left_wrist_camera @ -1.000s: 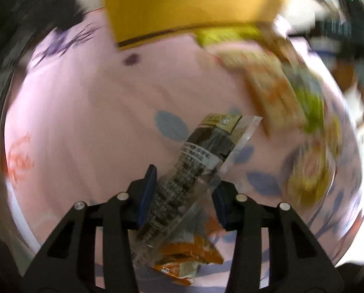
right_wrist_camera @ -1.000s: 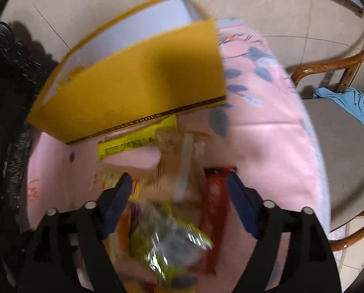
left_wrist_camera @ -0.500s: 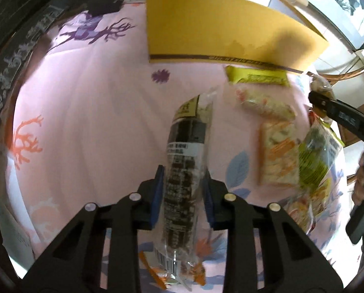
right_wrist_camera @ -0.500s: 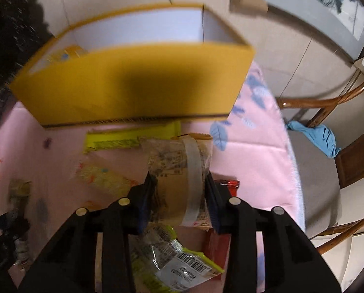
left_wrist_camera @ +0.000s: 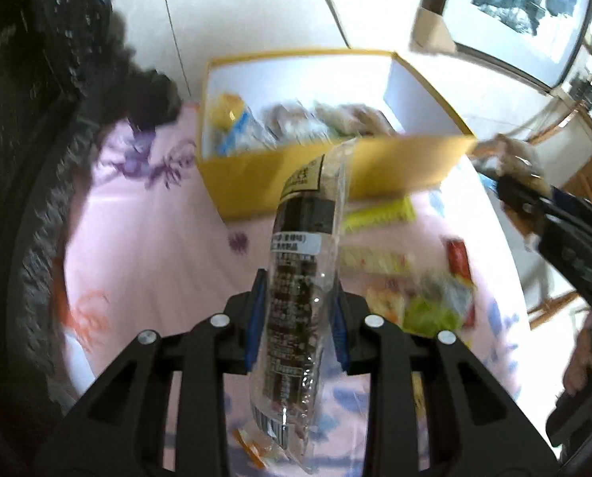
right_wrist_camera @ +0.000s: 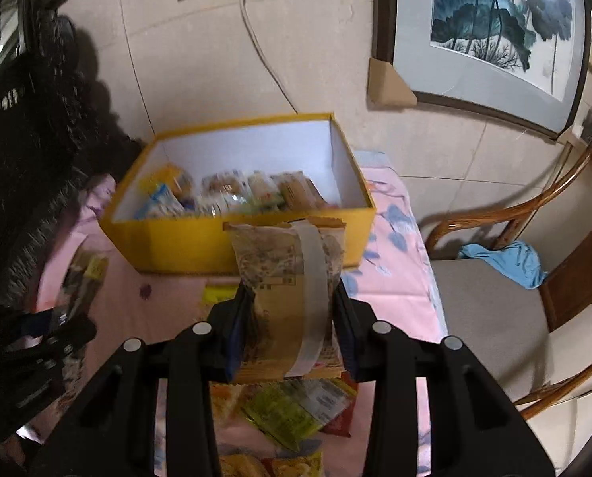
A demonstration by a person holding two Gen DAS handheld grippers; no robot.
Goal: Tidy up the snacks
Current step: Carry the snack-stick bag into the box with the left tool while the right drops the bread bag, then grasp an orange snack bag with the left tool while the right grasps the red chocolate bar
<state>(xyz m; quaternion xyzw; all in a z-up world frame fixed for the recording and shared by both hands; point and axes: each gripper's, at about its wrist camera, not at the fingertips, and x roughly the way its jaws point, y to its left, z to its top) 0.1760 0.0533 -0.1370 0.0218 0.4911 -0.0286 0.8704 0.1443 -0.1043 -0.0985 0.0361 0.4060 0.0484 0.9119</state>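
A yellow box [left_wrist_camera: 399, 161] [right_wrist_camera: 200, 238] with a white inside stands at the back of the pink cloth and holds several snack packs [right_wrist_camera: 232, 194]. My left gripper [left_wrist_camera: 296, 318] is shut on a clear packet with dark contents [left_wrist_camera: 301, 262], held above the cloth in front of the box. My right gripper [right_wrist_camera: 290, 330] is shut on a tan snack pack with a pale strip [right_wrist_camera: 292, 278], raised just before the box's front wall. The right gripper also shows at the right in the left wrist view [left_wrist_camera: 550, 214].
Loose snack packs lie on the pink cloth [left_wrist_camera: 148, 254]: a yellow-green bar [left_wrist_camera: 379, 214], a red pack [left_wrist_camera: 457, 254], green packs [right_wrist_camera: 296, 405]. A wooden chair [right_wrist_camera: 494, 310] with a blue cloth [right_wrist_camera: 506, 258] stands right. Dark objects [right_wrist_camera: 21, 139] stand left. A wall is behind.
Both grippers rose with their packs and tilted up toward the box, so its inside now shows. The right gripper closed on the tan pack between one second and half a second ago.
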